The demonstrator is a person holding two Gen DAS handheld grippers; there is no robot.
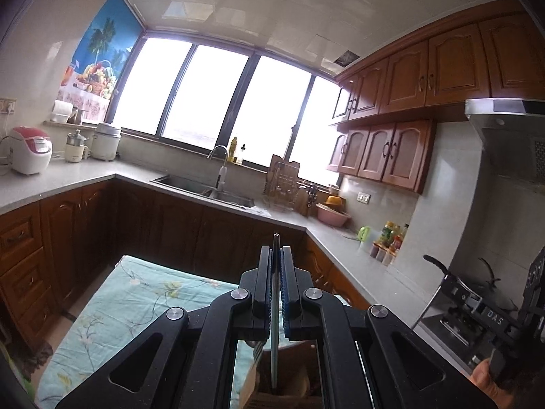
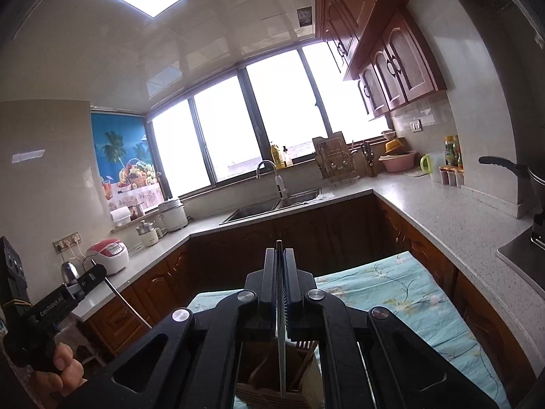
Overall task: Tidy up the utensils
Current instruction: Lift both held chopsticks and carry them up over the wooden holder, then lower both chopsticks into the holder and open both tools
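My left gripper [image 1: 276,250] is shut on a thin stick-like utensil [image 1: 274,323], seen edge-on, with its dark tip poking out above the pads. It also shows at the left of the right wrist view, left gripper [image 2: 97,271], where its thin rod [image 2: 127,301] slants down to the right. My right gripper [image 2: 280,252] is shut on a similar thin utensil [image 2: 281,347] with a pale lower part. That part hangs over a wooden utensil holder [image 2: 259,380] holding a fork [image 2: 304,345]. The holder [image 1: 286,397] lies below the left gripper too. Both grippers are raised above the table.
A small table with a teal floral cloth [image 2: 402,293] stands under both grippers. Grey counters run around it, with a sink [image 2: 272,206], a dish rack [image 2: 335,163], a pan handle [image 2: 500,163] and a stove at right. A hand [image 2: 64,371] holds the left gripper.
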